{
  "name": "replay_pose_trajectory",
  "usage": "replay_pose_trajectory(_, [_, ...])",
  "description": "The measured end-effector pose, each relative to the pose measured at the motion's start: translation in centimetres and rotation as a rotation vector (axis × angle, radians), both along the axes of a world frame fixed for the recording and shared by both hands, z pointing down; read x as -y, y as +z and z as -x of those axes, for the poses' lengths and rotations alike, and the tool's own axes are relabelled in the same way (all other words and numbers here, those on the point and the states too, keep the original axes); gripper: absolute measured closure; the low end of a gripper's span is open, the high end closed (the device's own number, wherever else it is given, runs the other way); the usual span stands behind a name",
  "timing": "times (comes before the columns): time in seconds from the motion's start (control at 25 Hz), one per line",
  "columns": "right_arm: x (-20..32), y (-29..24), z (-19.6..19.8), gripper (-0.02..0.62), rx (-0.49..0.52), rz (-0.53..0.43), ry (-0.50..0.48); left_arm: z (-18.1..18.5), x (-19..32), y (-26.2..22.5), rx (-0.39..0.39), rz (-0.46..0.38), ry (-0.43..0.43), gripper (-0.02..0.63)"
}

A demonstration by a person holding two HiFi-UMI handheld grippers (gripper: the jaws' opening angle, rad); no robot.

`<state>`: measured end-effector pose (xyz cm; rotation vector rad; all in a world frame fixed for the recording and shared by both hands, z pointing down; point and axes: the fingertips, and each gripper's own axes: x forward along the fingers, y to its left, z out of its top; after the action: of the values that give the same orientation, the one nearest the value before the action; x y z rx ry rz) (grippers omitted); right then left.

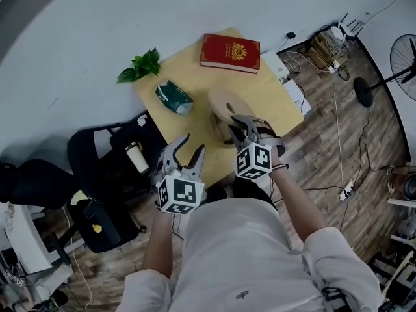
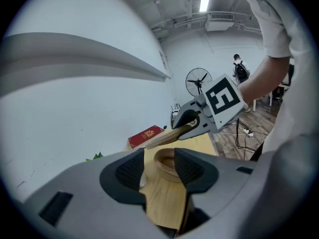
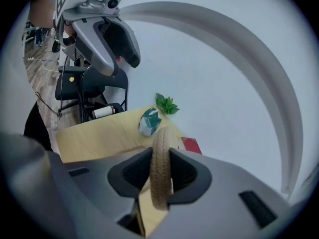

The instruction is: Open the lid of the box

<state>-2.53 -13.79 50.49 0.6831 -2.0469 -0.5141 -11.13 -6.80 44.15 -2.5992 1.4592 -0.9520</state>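
Plant (image 1: 140, 66) at left corner of table (image 1: 273, 99), green packet (image 1: 174, 98) just beside. Left gripper (image 1: 194, 143) near front edge, fingers released, nothing between. Round wooden box (image 2: 167, 167) mid-table, open. Lid (image 3: 160, 168) raised off box, tilted, grasped edge-on in right gripper (image 1: 235, 125) fingers. Red book (image 1: 230, 52) at back.
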Motion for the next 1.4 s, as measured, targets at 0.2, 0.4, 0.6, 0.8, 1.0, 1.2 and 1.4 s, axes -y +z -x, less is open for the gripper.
replay_pose_trajectory(0.2, [-0.1,-2.1,0.3,0.505,0.033,-0.039,-0.013,0.2,0.4,-0.9,0.003,-0.025,-0.012,0.419])
replay_pose_trajectory(0.4, [0.0,-4.3,0.7,0.505,0.093,-0.056,-0.02,0.6,0.8,-1.5,0.0,-0.041,-0.032,0.419])
replay_pose_trajectory(0.6, [0.2,-6.4,1.1,0.505,0.159,-0.063,-0.016,1.0,1.4,-2.2,-0.013,-0.053,-0.05,0.419])
replay_pose_trajectory(0.8, [0.4,-8.5,1.3,0.506,0.226,-0.075,-0.002,1.2,2.0,-3.0,-0.043,-0.068,-0.062,0.422])
replay_pose_trajectory(1.0, [0.3,-10.3,1.0,0.506,0.332,-0.048,0.032,1.1,2.3,-3.6,-0.084,-0.08,-0.072,0.424])
replay_pose_trajectory(1.2, [0.4,-11.3,0.0,0.506,0.463,-0.003,0.092,0.5,2.4,-3.7,-0.098,-0.085,-0.07,0.426])
replay_pose_trajectory(1.4, [0.7,-11.3,-1.3,0.508,0.605,0.096,0.173,-0.1,2.4,-4.0,-0.143,-0.078,-0.067,0.43])
